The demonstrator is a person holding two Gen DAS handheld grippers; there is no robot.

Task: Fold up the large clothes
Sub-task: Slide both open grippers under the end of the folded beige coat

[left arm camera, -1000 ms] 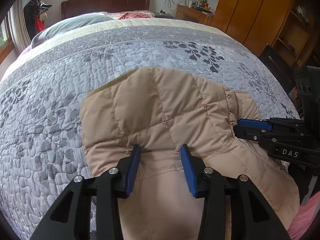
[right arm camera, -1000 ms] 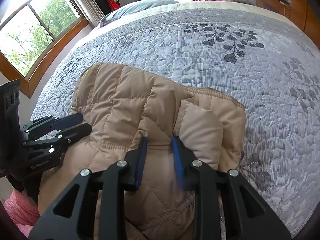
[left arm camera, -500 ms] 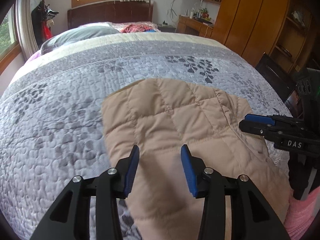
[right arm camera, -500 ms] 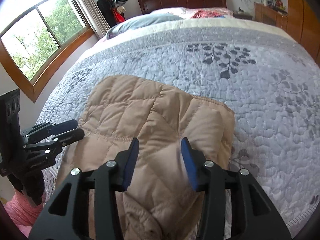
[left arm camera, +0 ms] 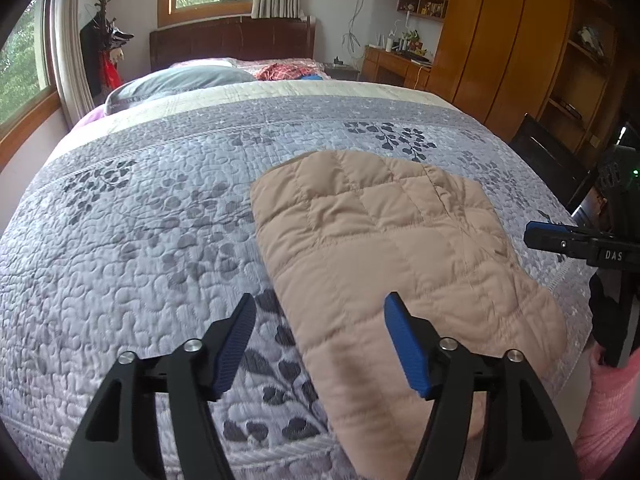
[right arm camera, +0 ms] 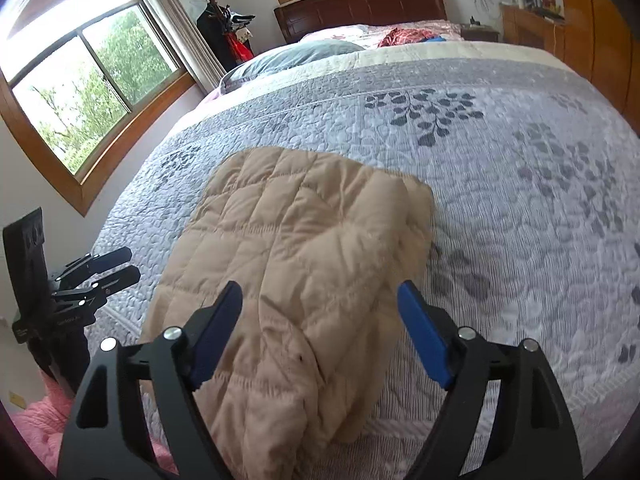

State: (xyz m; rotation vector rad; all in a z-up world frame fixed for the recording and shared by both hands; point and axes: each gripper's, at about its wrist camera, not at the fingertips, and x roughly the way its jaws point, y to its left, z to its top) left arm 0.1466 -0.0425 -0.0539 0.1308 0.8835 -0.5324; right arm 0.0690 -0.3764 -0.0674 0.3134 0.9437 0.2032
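With both sets of tongs, the left gripper (left arm camera: 320, 344) and right gripper (right arm camera: 320, 334), spread wide and empty, the tan quilted jacket (left arm camera: 392, 248) lies folded on the bedspread (left arm camera: 152, 216), seemingly near finished.

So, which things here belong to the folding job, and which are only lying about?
Job:
- jacket, lying on the quilt
- left gripper, open
- right gripper, open

Lying about:
- pillow
- red cloth near the headboard
- coat stand
- desk
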